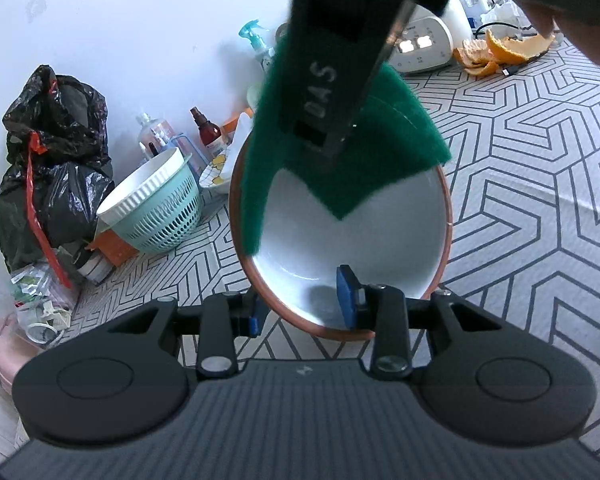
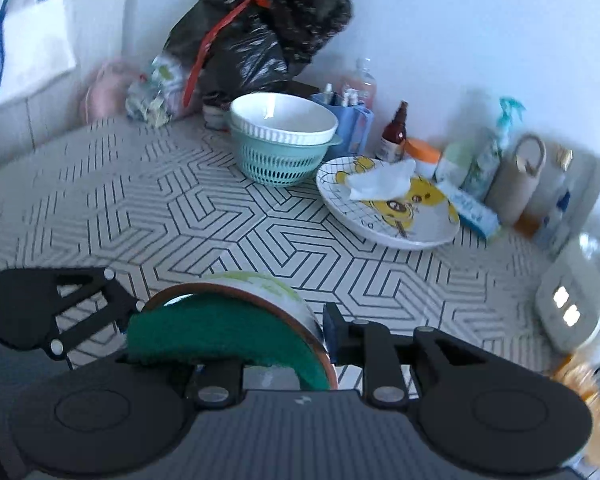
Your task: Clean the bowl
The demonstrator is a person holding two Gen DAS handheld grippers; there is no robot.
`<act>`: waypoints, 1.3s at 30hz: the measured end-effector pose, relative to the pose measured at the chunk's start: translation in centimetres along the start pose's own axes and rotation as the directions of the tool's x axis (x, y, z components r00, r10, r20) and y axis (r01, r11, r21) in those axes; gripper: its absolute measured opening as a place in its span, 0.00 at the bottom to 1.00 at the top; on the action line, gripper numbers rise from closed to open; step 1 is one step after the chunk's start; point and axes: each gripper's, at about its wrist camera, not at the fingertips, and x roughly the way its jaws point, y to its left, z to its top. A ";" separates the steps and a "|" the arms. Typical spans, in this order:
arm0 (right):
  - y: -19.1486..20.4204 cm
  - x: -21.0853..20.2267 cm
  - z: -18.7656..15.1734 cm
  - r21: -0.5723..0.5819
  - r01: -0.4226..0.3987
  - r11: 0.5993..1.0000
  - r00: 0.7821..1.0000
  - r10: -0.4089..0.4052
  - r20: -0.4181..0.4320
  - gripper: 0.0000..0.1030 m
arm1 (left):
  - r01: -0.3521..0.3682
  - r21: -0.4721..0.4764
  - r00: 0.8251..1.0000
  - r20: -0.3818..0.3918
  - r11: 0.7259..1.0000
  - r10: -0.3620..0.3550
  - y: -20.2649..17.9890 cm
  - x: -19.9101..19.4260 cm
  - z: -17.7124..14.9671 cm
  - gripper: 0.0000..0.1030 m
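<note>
**Scouring pad meets bowl, held tilted above a patterned desk**

We see the left tool clenched on the near rim of a white bowl with a terracotta edge, one blue pad outside the wall and the other inside. The bowl is tipped up off the geometric-patterned desk, with its open mouth facing the left wrist camera.

The right tool comes in from above and across the far rim, grasping a green scouring pad that drapes over the bowl's upper edge and part of its inner wall. In the right wrist view the same pad curves along the rim directly ahead of that tool; whether the pads still bite firmly on it we cannot tell.

What matters next, we judge, is that the unscrubbed white interior lies below the pad, toward the left tool. The right hand is the one placed to sweep down into it.

A teal colander, a cartoon-printed plate and a black rubbish bag stand well apart.
</note>
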 end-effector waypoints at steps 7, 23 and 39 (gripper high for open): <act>3.9 -0.3 1.0 -0.227 0.057 0.972 0.998 -0.058 0.004 0.31 | 0.008 0.002 1.000 -0.004 1.000 -0.008 0.3 0.1 0.0 0.32; -0.6 1.6 1.3 0.023 -0.051 0.998 0.999 0.051 -0.015 0.22 | 0.016 -0.039 1.000 -0.006 0.999 -0.016 0.8 0.4 0.0 0.32; -6.2 3.6 -5.1 0.424 -0.231 0.876 0.969 0.248 0.015 0.20 | 0.049 -0.069 0.999 -0.004 0.996 -0.049 1.1 0.7 -0.4 0.33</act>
